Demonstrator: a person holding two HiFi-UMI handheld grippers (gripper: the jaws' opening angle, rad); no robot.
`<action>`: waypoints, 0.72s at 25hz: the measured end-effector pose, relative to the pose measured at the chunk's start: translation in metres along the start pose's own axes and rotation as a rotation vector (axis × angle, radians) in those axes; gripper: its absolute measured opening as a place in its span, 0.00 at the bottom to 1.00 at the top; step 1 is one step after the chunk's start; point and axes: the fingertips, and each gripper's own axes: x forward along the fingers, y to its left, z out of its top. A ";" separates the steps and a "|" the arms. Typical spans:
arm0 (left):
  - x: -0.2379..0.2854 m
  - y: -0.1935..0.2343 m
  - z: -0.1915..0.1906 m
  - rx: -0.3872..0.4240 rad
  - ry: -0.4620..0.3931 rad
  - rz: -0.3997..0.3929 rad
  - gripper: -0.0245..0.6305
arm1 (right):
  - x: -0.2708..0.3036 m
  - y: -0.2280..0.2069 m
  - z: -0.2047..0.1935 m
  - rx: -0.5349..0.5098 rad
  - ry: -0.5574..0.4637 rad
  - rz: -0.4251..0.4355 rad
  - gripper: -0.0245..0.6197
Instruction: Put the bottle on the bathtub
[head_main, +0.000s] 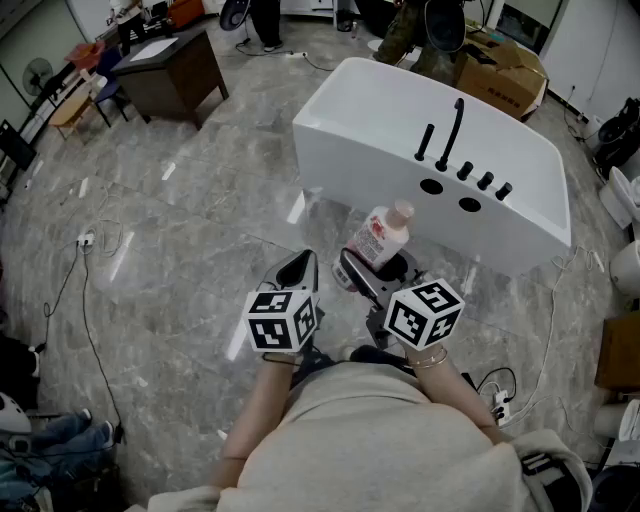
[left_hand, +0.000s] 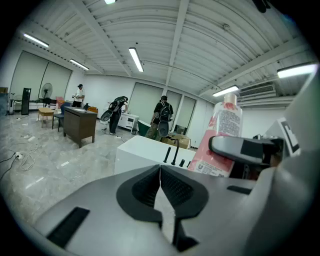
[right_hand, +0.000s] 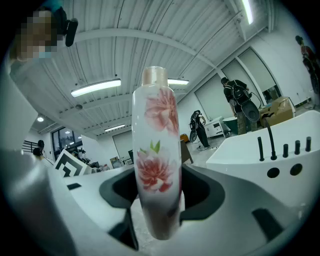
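Observation:
A white bottle with pink flowers and a beige cap (head_main: 381, 236) (right_hand: 156, 150) is held off the floor, and my right gripper (head_main: 368, 268) (right_hand: 157, 200) is shut on its lower body. The bottle also shows at the right of the left gripper view (left_hand: 218, 140). The white bathtub (head_main: 430, 170) (right_hand: 272, 150) (left_hand: 145, 152) stands just beyond, its black faucet (head_main: 455, 130) on the near rim. My left gripper (head_main: 297, 270) (left_hand: 160, 192) is shut and empty, beside the right one.
A brown desk (head_main: 170, 70) stands far left, cardboard boxes (head_main: 500, 75) behind the tub. Cables (head_main: 75, 290) lie on the marble floor at left, a power strip (head_main: 497, 398) at right. People (left_hand: 162, 117) stand at the back of the room.

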 end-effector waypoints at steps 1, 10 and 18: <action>0.000 0.000 -0.001 0.000 0.000 0.000 0.05 | -0.001 0.000 0.000 -0.008 0.000 -0.002 0.40; 0.002 -0.001 -0.004 -0.005 0.008 -0.006 0.05 | 0.001 0.000 0.000 -0.025 -0.001 0.007 0.40; 0.019 -0.015 -0.010 -0.033 -0.006 -0.007 0.05 | -0.014 -0.021 0.002 0.025 -0.029 0.045 0.40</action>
